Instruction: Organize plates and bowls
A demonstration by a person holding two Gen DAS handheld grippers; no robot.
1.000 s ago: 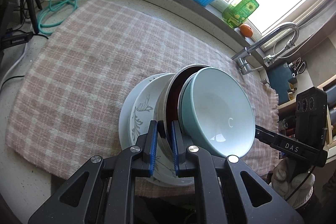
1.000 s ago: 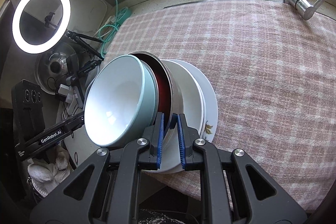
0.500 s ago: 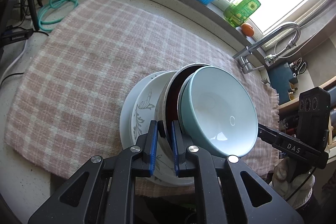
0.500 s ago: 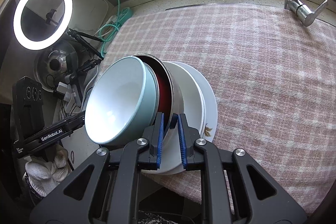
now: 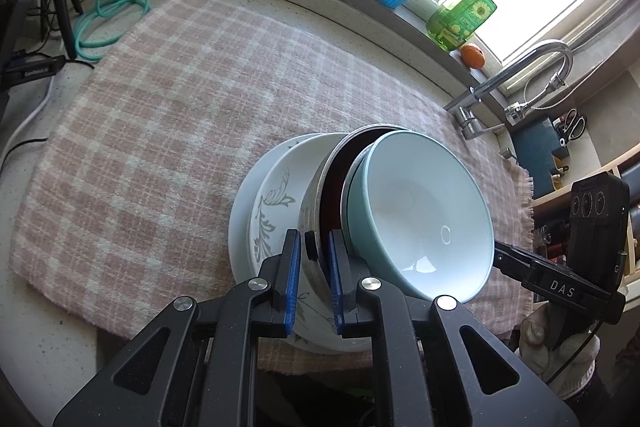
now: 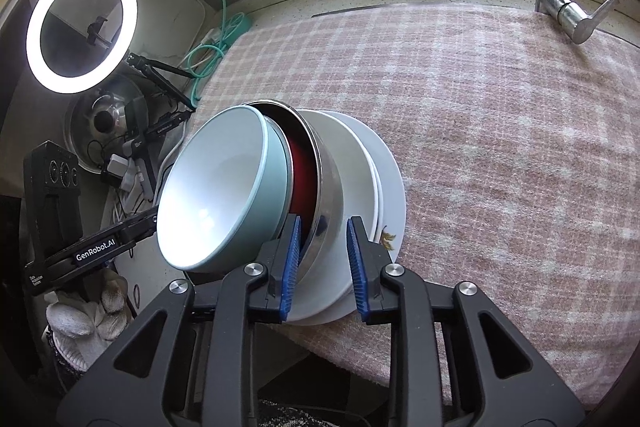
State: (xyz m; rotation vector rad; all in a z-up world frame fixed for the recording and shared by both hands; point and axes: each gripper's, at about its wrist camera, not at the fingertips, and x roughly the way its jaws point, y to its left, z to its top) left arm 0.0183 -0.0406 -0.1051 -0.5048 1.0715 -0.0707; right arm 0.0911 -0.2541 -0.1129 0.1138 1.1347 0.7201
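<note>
Fingers, left gripper (image 5: 313,281): pinching steel bowl (image 5: 316,211) rim. Right gripper (image 6: 322,263): opening, rim between, untouched. Bowls nested on plates (image 6: 384,195), worktop edge. Step: release. Next: withdraw clear.

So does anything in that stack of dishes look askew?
Yes. The pale teal bowl and the steel bowl with red inside sit tilted on the white plates near the checked cloth's edge, and the right gripper is opening off the steel rim.
</note>
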